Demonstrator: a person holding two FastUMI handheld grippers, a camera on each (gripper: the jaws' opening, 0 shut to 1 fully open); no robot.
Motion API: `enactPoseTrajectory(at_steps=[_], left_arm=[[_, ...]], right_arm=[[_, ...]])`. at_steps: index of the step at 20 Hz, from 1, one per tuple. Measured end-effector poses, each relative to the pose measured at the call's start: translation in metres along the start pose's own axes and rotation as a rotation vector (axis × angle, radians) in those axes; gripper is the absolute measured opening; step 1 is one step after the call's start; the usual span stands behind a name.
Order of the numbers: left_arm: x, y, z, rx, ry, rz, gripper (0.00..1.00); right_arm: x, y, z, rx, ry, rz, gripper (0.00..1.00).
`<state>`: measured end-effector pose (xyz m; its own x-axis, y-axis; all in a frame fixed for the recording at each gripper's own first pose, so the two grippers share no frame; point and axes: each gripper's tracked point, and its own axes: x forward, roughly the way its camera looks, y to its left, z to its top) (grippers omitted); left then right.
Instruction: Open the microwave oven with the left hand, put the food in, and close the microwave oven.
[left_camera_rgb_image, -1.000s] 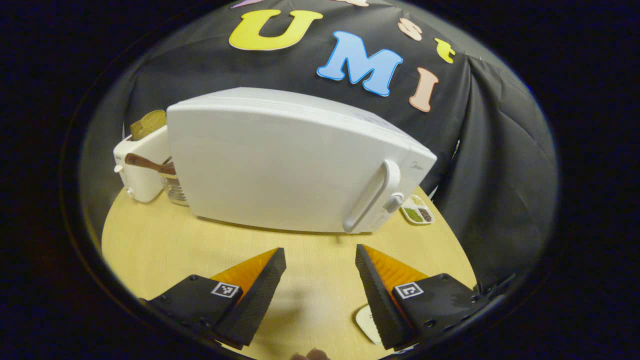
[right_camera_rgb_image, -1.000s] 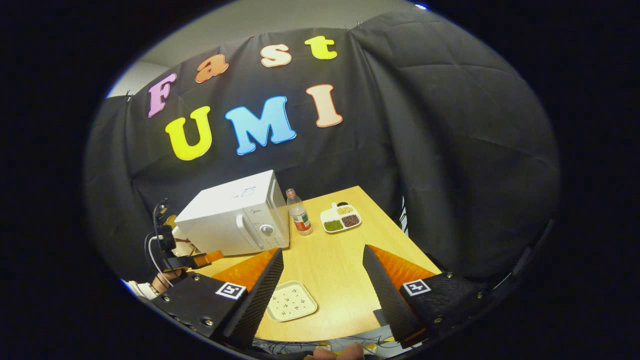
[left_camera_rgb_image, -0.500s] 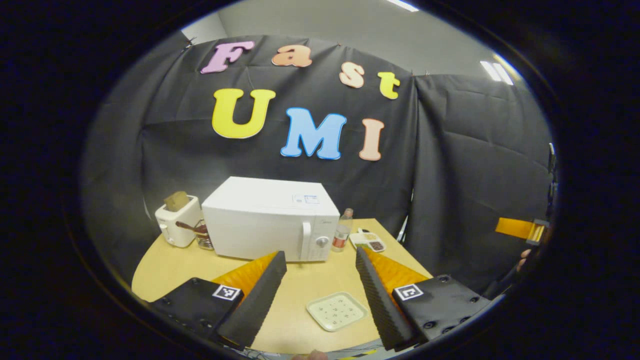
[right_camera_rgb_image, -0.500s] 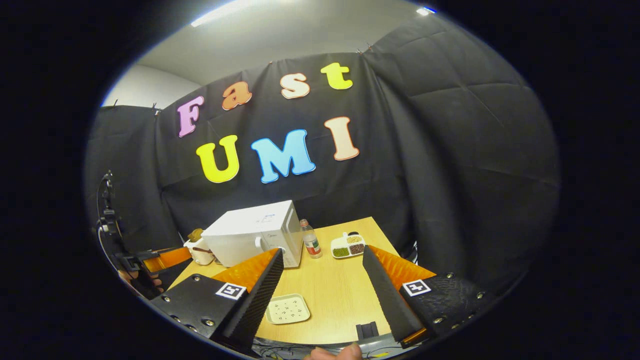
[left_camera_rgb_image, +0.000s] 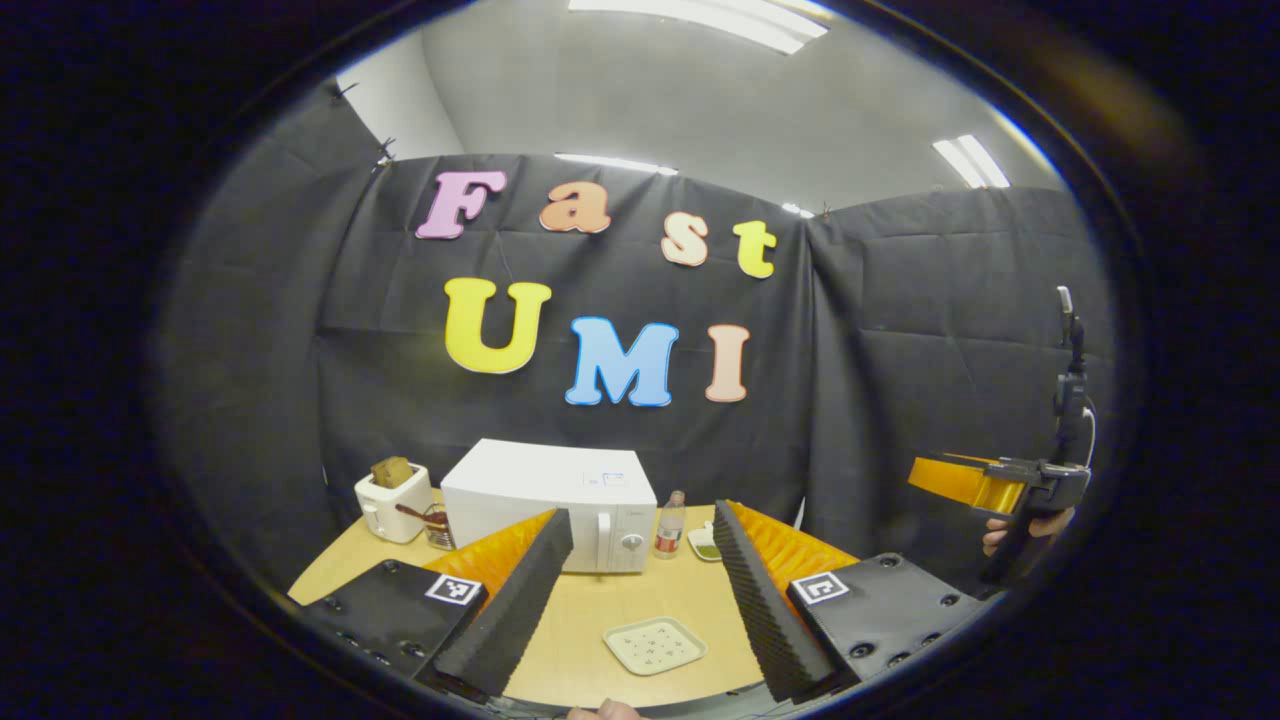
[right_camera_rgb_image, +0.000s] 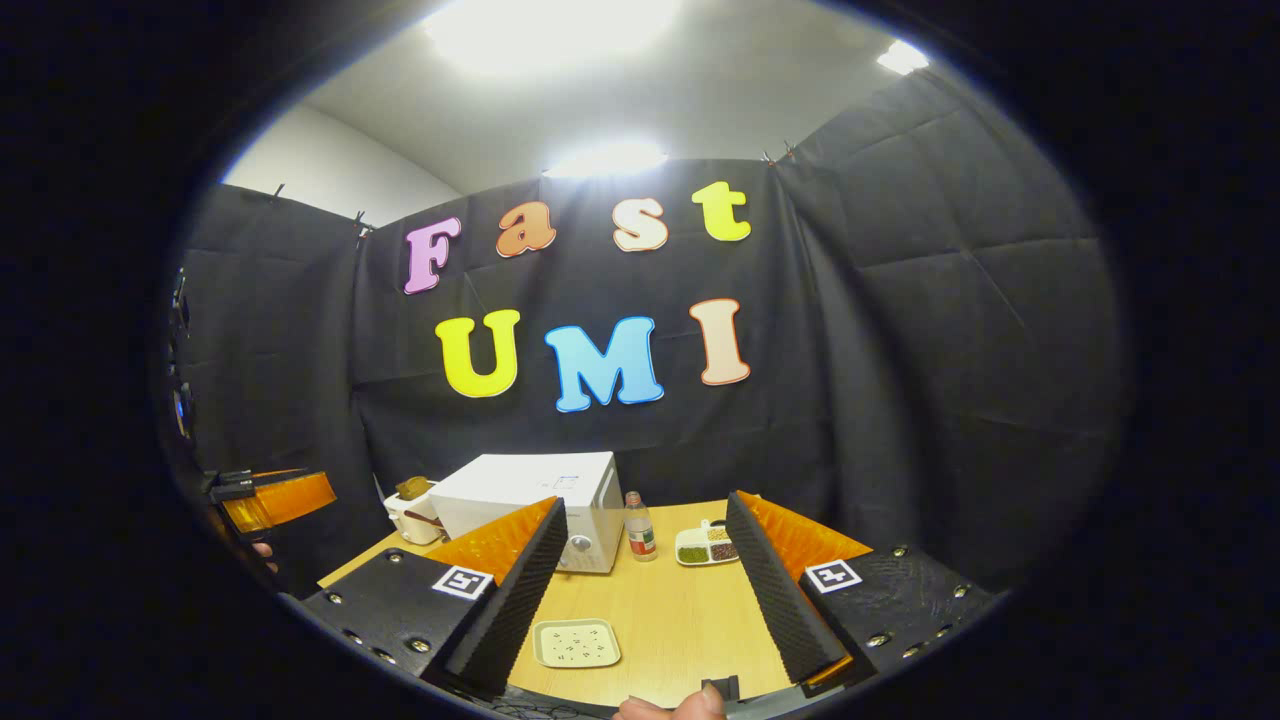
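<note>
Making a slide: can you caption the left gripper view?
Open left claw held back from the wooden table, facing the closed white microwave oven and a pale square plate.

I'm in a staged recording booth: black cloth walls (right_camera_rgb_image: 950, 330) behind my desk (right_camera_rgb_image: 670, 620) (office strip lights (left_camera_rgb_image: 700, 12) above), kitchen props beside the microwave (left_camera_rgb_image: 550, 503).

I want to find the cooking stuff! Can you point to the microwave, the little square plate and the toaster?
microwave (left_camera_rgb_image: 520, 515): left gripper view, on its white door.
square plate (left_camera_rgb_image: 655, 645): left gripper view, on its speckled middle.
toaster (left_camera_rgb_image: 385, 510): left gripper view, on its white side.
</note>
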<state>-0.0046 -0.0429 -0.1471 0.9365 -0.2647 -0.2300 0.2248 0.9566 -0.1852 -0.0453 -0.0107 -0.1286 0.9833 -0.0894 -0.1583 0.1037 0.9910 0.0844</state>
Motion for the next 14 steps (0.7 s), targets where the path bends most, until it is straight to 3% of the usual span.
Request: enactPoseTrajectory(at_steps=[3, 4, 14], left_arm=[[0.004, -0.007, 0.013, 0.02, -0.02, -0.022, 0.99], [0.006, -0.014, 0.013, 0.003, -0.021, -0.037, 0.94], [0.014, -0.037, 0.016, 0.066, -0.026, -0.079, 0.94]], right_arm=[[-0.003, 0.009, 0.005, -0.058, -0.018, -0.005, 0.97], [-0.003, 0.012, 0.003, -0.049, -0.011, -0.002, 0.98], [0.007, 0.012, 0.0, 0.005, 0.011, 0.002, 0.98]])
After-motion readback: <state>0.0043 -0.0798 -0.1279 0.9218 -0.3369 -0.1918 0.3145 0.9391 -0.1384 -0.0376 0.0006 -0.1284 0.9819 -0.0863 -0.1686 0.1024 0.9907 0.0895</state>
